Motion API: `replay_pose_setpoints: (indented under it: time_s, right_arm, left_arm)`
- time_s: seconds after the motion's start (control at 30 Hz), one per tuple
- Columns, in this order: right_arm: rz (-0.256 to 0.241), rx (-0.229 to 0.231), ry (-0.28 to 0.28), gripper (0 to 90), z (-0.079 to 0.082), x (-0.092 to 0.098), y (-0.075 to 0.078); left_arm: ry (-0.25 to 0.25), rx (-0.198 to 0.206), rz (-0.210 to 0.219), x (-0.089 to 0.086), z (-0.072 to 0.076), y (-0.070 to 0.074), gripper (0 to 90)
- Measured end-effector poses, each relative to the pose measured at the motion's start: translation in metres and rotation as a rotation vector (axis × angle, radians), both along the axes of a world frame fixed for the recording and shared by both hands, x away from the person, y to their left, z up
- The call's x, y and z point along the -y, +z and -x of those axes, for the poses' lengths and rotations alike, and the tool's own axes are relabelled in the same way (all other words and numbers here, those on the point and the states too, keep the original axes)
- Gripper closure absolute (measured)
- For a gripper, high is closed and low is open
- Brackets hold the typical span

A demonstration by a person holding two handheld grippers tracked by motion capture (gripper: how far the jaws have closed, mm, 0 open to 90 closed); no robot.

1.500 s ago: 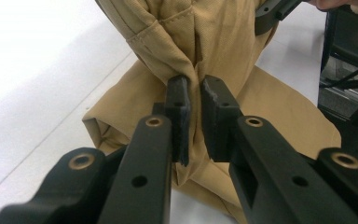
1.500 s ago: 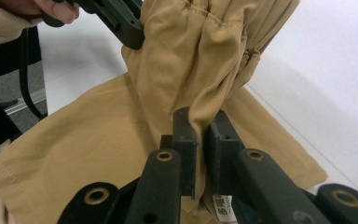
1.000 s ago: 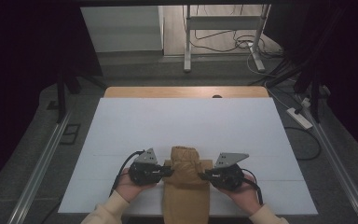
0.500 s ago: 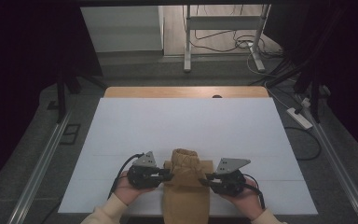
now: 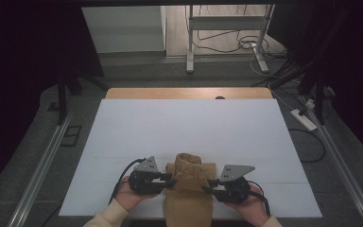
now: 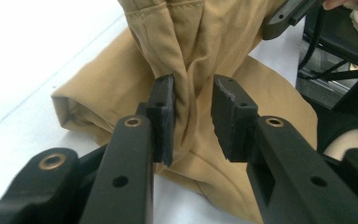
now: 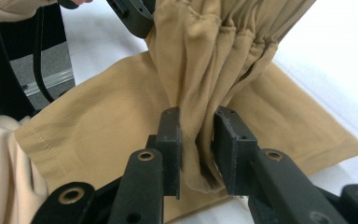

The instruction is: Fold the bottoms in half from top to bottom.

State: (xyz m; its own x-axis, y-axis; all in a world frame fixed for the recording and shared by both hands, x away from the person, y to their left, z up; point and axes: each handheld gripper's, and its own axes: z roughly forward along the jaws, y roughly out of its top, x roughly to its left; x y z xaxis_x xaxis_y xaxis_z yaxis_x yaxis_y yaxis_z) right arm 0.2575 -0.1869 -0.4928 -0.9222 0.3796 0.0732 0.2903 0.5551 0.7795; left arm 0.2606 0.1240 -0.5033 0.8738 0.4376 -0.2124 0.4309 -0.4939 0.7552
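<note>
Left gripper view, jaws: the left gripper (image 6: 193, 119) has its two black pads set apart, with a raised fold of the tan garment (image 6: 205, 42) standing in the gap; the left pad touches the fold, the right pad stands just clear of it.
Right gripper view, jaws: the right gripper (image 7: 198, 149) is closed onto a gathered pleat of the same garment (image 7: 121, 135), fabric pinched between both pads.
High view, grippers: left gripper (image 5: 170, 179) at the left edge of the garment, right gripper (image 5: 207, 185) at its right edge, jaws pointing toward each other.
Hands: the left hand (image 5: 131, 196) and the right hand (image 5: 250, 203) each hold a gripper from below.
Garment position: tan garment (image 5: 189, 189) lies at the near edge of the white table surface (image 5: 189, 127), between the grippers, its bunched elastic end farthest from the person, its lower part hanging over the near edge.
Garment shape: middle portion lifted and creased, outer portions flat on the surface.
Surroundings: a wooden strip (image 5: 189, 92) borders the far edge of the surface; cables (image 5: 236, 45) lie on the floor beyond it.
</note>
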Motion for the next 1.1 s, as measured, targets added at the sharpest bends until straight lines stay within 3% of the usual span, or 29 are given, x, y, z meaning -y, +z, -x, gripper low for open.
replay_pose_setpoints:
  time_s: [0.2,0.43,0.7,0.87,1.03,1.1]
  right_arm:
    - [0.007,-0.011,0.003,66.9,0.006,0.003,-0.002]
    - [-0.021,-0.022,0.0,58.5,0.012,0.01,0.003]
    - [-0.006,-0.039,0.011,55.3,0.014,0.011,-0.001]
    - [-0.007,-0.055,0.006,48.9,0.015,0.016,0.003]
    - [0.018,-0.053,0.003,46.0,0.016,0.021,0.005]
    - [0.0,-0.06,-0.002,45.5,0.016,0.024,0.007]
  left_arm:
    - [0.006,-0.003,0.01,-0.006,0.007,0.0,63.5]
    - [0.035,0.004,0.02,-0.022,0.015,0.003,54.4]
    - [0.085,0.017,0.01,-0.029,0.01,0.004,51.1]
    - [0.117,0.02,0.017,-0.031,0.006,0.006,48.8]
    - [0.123,0.022,0.009,-0.026,0.003,0.006,46.8]
    - [0.128,0.022,0.002,-0.025,0.001,0.005,45.9]
